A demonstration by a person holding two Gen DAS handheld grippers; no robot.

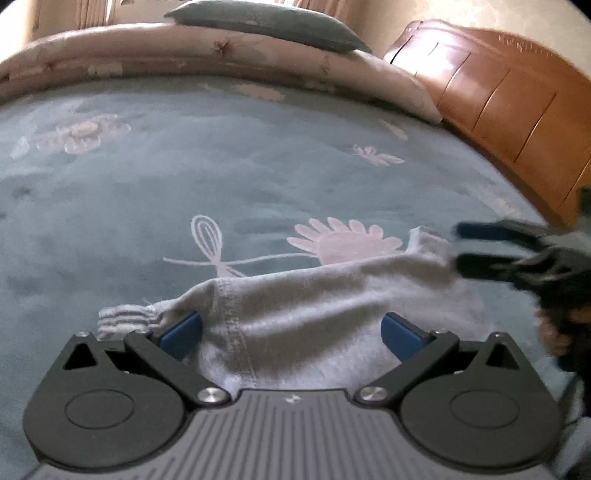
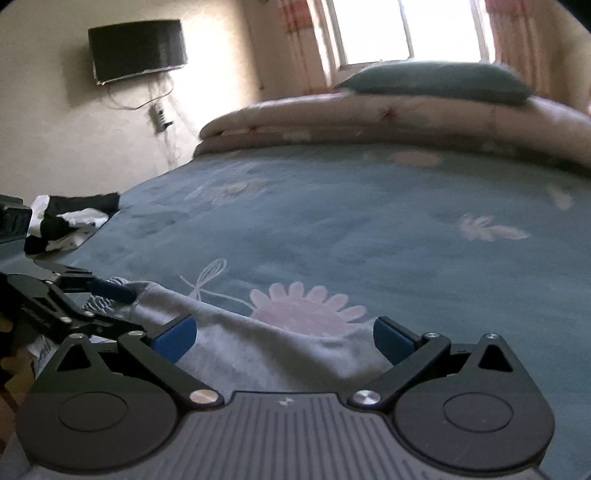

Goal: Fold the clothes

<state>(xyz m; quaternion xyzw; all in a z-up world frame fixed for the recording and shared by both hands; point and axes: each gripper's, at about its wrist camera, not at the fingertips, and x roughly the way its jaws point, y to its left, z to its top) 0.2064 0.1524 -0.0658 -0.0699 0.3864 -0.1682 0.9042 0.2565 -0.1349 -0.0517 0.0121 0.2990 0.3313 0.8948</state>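
A light grey sweatshirt (image 1: 314, 314) lies crumpled on the blue flowered bedspread (image 1: 221, 177), with its ribbed cuff (image 1: 122, 319) at the left. My left gripper (image 1: 291, 332) hangs open just over it, blue pads wide apart on either side of the cloth. The right gripper (image 1: 461, 247) comes in from the right, open at the garment's far corner, a hand behind it. In the right wrist view, the right gripper (image 2: 283, 338) is open above the grey sweatshirt (image 2: 258, 347). The left gripper (image 2: 114, 306) stands open at the left, around the cuff.
A folded pink quilt (image 1: 221, 55) with a grey-blue pillow (image 1: 266, 22) lies along the bed's far side. The wooden headboard (image 1: 498, 96) runs along the right. Black-and-white clothes (image 2: 70, 218) sit at the bed's left edge, with a wall screen (image 2: 136, 48) and window (image 2: 406, 29) beyond.
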